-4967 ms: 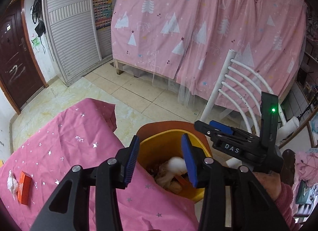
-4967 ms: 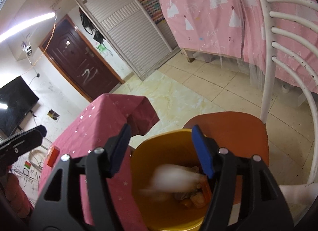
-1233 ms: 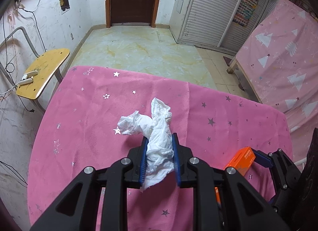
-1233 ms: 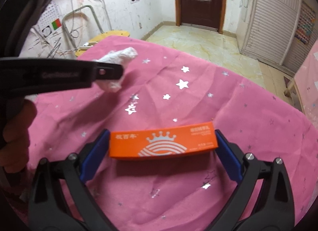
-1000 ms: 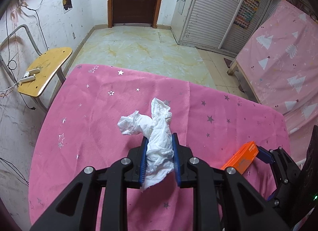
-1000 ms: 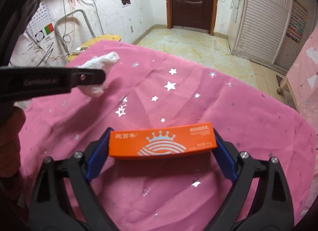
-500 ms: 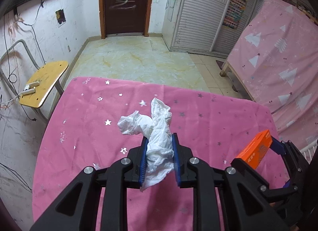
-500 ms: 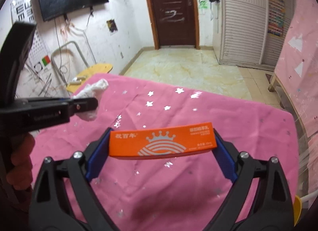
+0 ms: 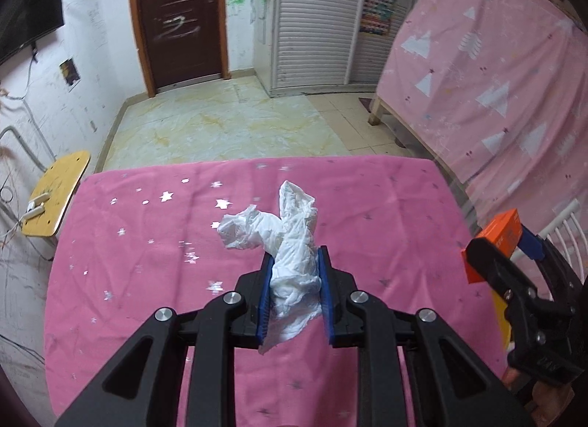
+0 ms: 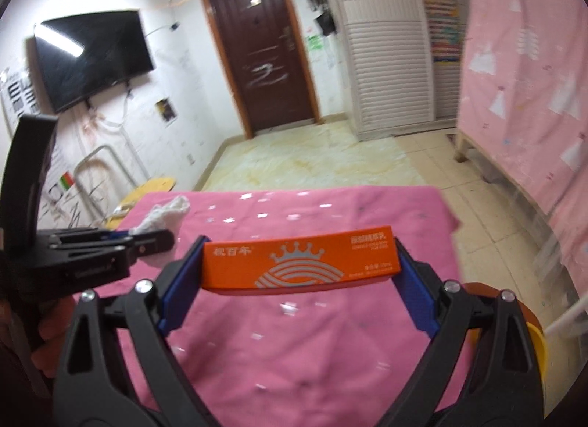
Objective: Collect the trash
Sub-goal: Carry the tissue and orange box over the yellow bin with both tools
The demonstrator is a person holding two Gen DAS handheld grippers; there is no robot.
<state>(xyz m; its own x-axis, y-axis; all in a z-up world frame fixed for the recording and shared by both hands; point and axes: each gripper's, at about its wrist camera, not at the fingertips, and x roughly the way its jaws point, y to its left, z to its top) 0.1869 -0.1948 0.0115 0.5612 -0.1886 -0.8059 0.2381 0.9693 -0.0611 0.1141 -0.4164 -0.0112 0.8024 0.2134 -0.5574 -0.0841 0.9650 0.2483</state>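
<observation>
My left gripper (image 9: 294,272) is shut on a crumpled white tissue (image 9: 290,239) and holds it above the pink star-print tablecloth (image 9: 154,258). My right gripper (image 10: 299,272) is shut on the ends of a long orange box (image 10: 299,259) with a white crown logo, held level above the cloth (image 10: 294,335). The box (image 9: 496,239) and right gripper also show at the right edge of the left wrist view. The left gripper with the tissue (image 10: 165,215) shows at the left of the right wrist view. A sliver of the yellow bin's rim (image 10: 538,349) shows at the lower right.
A white slatted chair back (image 9: 566,228) stands past the table's right edge. A pink curtained bed frame (image 9: 496,96) lines the right. A yellow stool (image 9: 55,199) stands left of the table. A dark door (image 9: 180,15) and a wall TV (image 10: 88,55) are at the far wall.
Both grippers have risen and swung right with their loads. The tissue and box stay gripped. The bin's rim and chair have come into view at the right.
</observation>
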